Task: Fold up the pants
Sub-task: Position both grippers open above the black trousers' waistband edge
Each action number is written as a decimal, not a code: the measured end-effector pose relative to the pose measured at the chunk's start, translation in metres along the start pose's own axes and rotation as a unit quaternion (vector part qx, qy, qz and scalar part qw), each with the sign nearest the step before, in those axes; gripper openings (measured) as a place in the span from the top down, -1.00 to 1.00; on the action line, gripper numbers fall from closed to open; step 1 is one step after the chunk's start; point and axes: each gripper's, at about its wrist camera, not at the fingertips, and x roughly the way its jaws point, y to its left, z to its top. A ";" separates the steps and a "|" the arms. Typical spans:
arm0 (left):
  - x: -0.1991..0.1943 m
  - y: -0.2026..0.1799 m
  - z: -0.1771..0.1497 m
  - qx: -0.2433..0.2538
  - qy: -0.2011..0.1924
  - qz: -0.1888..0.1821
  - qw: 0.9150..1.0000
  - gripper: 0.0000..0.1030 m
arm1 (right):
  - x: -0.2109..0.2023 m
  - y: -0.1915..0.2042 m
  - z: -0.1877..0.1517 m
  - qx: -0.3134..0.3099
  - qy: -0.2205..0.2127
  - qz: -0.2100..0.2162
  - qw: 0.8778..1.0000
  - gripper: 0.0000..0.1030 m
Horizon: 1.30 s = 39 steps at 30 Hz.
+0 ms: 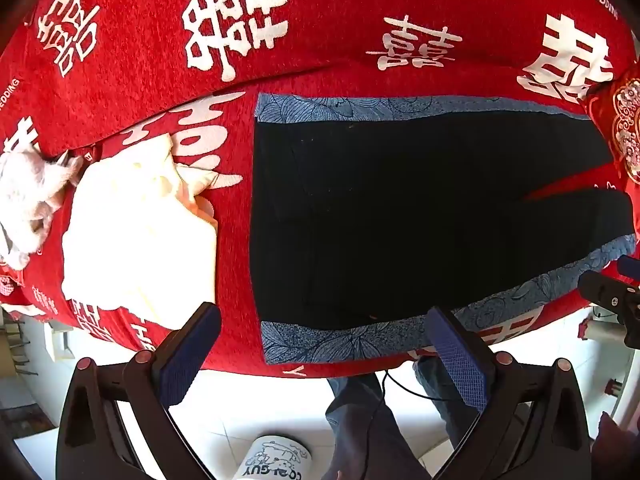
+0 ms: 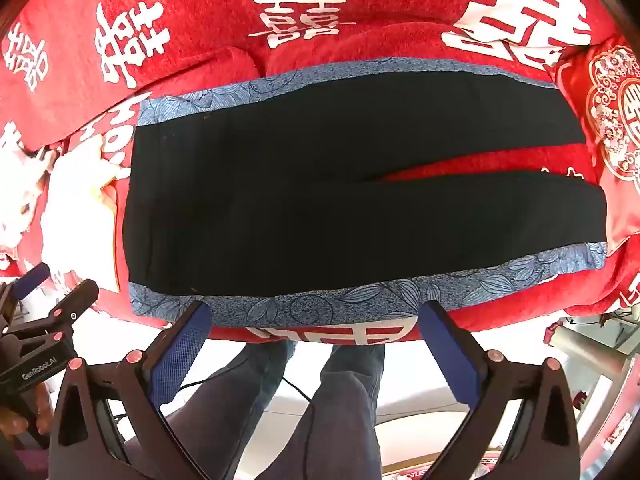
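We look down on a red blanket point(image 1: 340, 8) printed with white characters, and it fills the upper part of both views. On it the black pants point(image 1: 400, 216) lie flat with blue patterned bands along both long sides; the waist is at the left in both views and the two legs run to the right, parted by a wedge of red. Nothing here acts as a container; the pants simply rest on the blanket.

Beside the waist of the pants, the left wrist view shows a cream garment point(image 1: 136, 232) in full, crumpled, and beyond it a white fluffy cloth point(image 1: 28, 196); the right wrist view catches only their edges. Past the leg ends of the pants, a red embroidered cushion point(image 2: 612, 120) is plain in the right wrist view and clipped at the edge in the left.

Below the near band of the pants, our legs in dark trousers point(image 2: 348, 392) stand on a pale floor. The left wrist view alone shows a white slipper point(image 1: 276, 460) with a cartoon print.

The left gripper point(image 1: 324, 356) and the right gripper point(image 2: 316, 352) each hang at the near edge of the pants, jaws spread wide with nothing between them.
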 end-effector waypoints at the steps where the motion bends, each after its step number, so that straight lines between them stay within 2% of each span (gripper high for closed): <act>1: 0.000 0.000 0.000 0.000 0.000 0.000 1.000 -1.00 | 0.000 0.000 0.000 0.000 0.000 0.000 1.000 -1.00; 16: 0.000 0.001 0.000 0.000 0.010 -0.010 1.000 -1.00 | -0.001 0.002 -0.003 -0.003 0.000 0.000 1.000 -1.00; 39: -0.003 0.000 0.009 -0.002 0.005 0.005 1.000 -1.00 | 0.000 -0.002 0.004 0.001 -0.001 0.011 1.000 -1.00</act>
